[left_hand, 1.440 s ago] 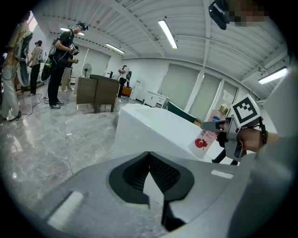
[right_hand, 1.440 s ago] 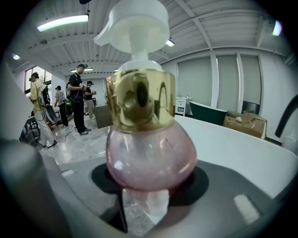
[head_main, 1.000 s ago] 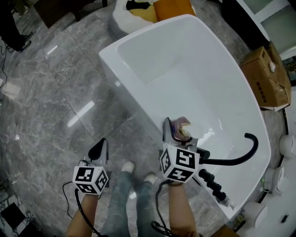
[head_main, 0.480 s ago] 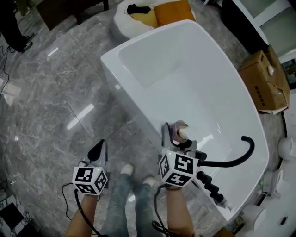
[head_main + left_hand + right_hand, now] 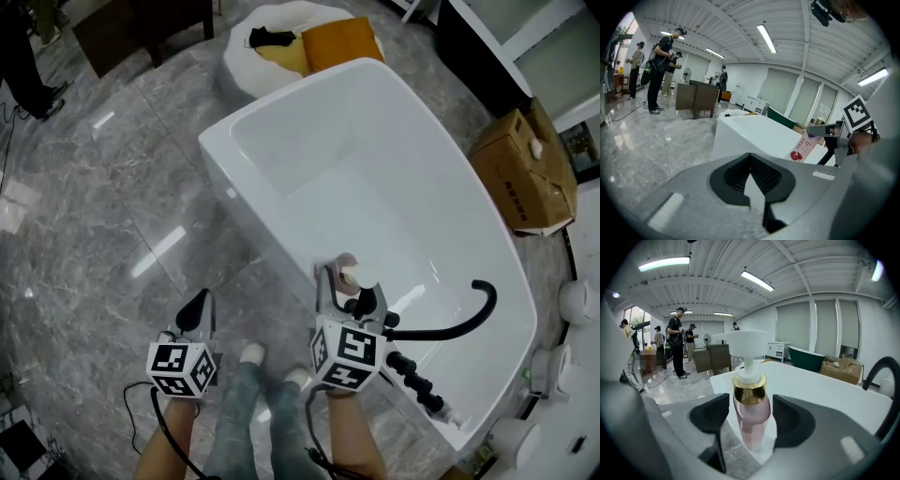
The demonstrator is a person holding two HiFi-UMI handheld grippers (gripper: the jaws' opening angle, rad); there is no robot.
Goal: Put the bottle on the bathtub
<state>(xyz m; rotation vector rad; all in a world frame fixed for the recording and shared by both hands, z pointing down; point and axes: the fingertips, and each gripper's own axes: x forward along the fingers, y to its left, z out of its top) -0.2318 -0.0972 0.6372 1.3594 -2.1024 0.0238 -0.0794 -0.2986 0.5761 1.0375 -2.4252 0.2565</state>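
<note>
A pink pump bottle [image 5: 348, 274] with a gold collar and white pump stands upright on the near rim of the white bathtub [image 5: 394, 178]. My right gripper [image 5: 350, 287] sits around it. Its jaws have just been opening, and in the right gripper view the bottle [image 5: 751, 414] stands between the pads with a thin gap on each side. My left gripper [image 5: 197, 307] hangs over the grey floor left of the tub, its tips together and nothing in them. In the left gripper view the bottle [image 5: 802, 149] shows at the right on the tub's edge.
A black curved faucet [image 5: 461, 323] rises from the rim just right of the bottle. A cardboard box [image 5: 520, 173] lies beyond the tub at right, and a white round seat with an orange cushion [image 5: 305, 39] at its far end. People [image 5: 661, 65] stand far off.
The right gripper's jaws have spread off the bottle, which now stands by itself on the rim. Both grippers have risen a little.
</note>
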